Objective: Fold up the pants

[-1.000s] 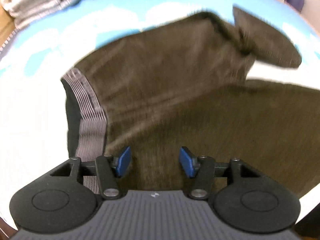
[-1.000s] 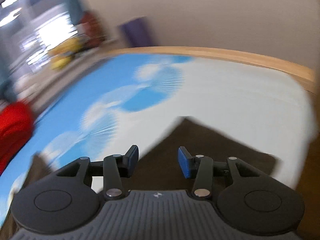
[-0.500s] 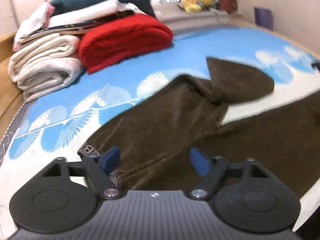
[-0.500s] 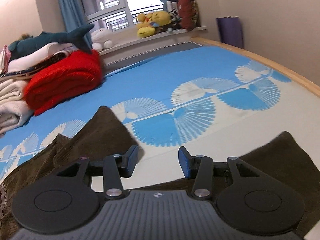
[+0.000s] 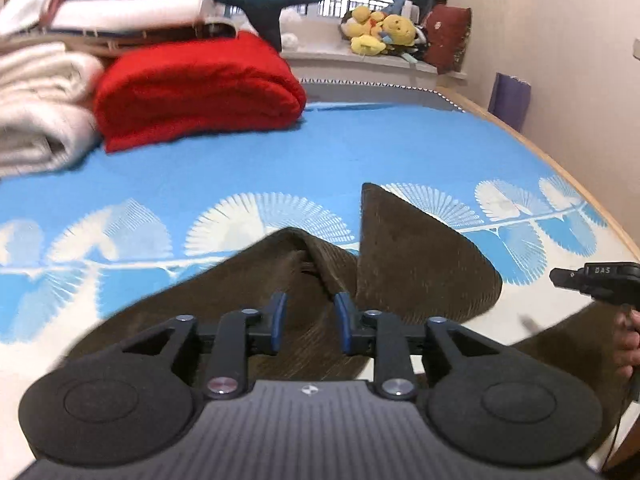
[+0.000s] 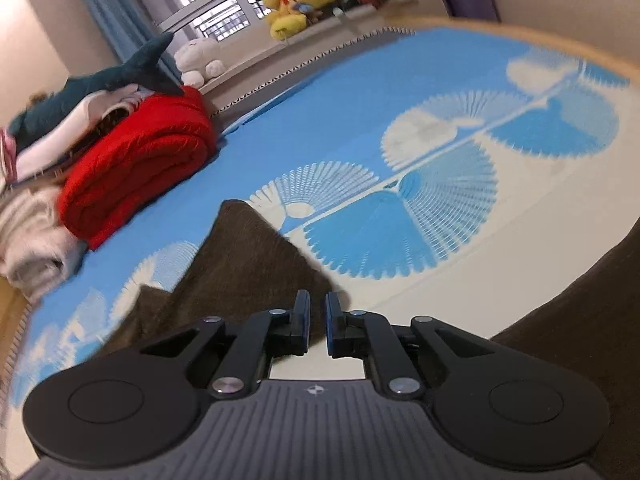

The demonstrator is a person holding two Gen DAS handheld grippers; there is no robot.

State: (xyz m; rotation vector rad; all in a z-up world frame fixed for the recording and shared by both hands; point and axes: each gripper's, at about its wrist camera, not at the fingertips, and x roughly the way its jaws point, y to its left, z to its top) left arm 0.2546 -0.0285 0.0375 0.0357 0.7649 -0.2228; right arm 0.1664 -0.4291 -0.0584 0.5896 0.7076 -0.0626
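Observation:
Brown corduroy pants (image 5: 240, 300) lie spread on the blue and white bedsheet (image 5: 360, 148), one part turned over into a triangular flap (image 5: 420, 264). My left gripper (image 5: 311, 320) hovers over them with its jaws closing. A raised fold of the fabric runs into the gap, and the pads are not visibly pressing on it. My right gripper (image 6: 318, 318) is shut, with the flap's (image 6: 248, 272) near corner right at its fingertips; I cannot tell whether any cloth is caught. The other leg (image 6: 580, 312) lies to its right. The right gripper (image 5: 554, 276) also shows at the left wrist view's right edge, held by a hand (image 5: 628, 344).
A folded red blanket (image 5: 192, 100) and white blankets (image 5: 40, 120) are stacked at the far left of the bed, a plush shark (image 6: 120, 80) on top. Yellow plush toys (image 5: 380, 32) sit on the windowsill. The bed's wooden edge (image 5: 560, 168) runs along the right.
Both views swung up from the cloth toward the room. The left jaws narrowed. The right jaws went from apart to nearly touching, and the right gripper moved left to the flap.

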